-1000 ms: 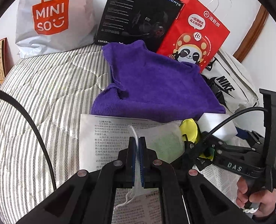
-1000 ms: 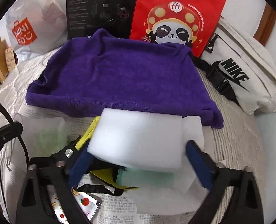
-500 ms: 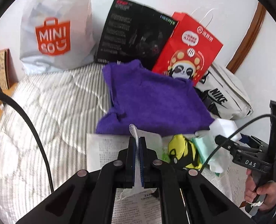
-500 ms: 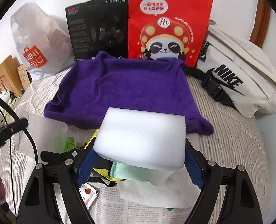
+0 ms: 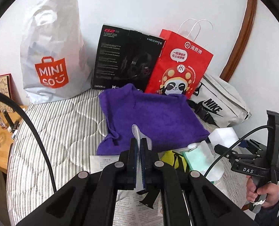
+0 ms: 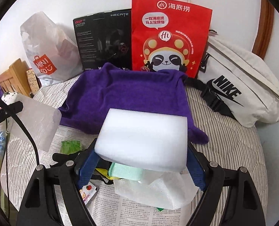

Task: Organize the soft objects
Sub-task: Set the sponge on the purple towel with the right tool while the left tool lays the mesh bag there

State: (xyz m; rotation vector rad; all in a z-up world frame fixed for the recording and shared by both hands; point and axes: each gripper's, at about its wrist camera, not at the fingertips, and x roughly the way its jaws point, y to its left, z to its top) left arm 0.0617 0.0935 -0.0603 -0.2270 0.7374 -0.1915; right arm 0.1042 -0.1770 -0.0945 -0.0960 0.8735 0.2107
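White sponge block [image 6: 145, 139] — above purple towel's [image 6: 126, 94] near edge, level.

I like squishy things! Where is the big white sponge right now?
The white sponge sits squeezed between the right gripper fingers, lifted in front of the purple towel.

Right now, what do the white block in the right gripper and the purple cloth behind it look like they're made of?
The white block looks like soft foam, maybe melamine sponge: matte, uniform white, with slightly rounded edges between the right gripper pads. The purple cloth looks like terry or microfibre: fuzzy, napped, no sheen, slumping in soft folds on the striped bedding. Neither can be confirmed by sight alone.
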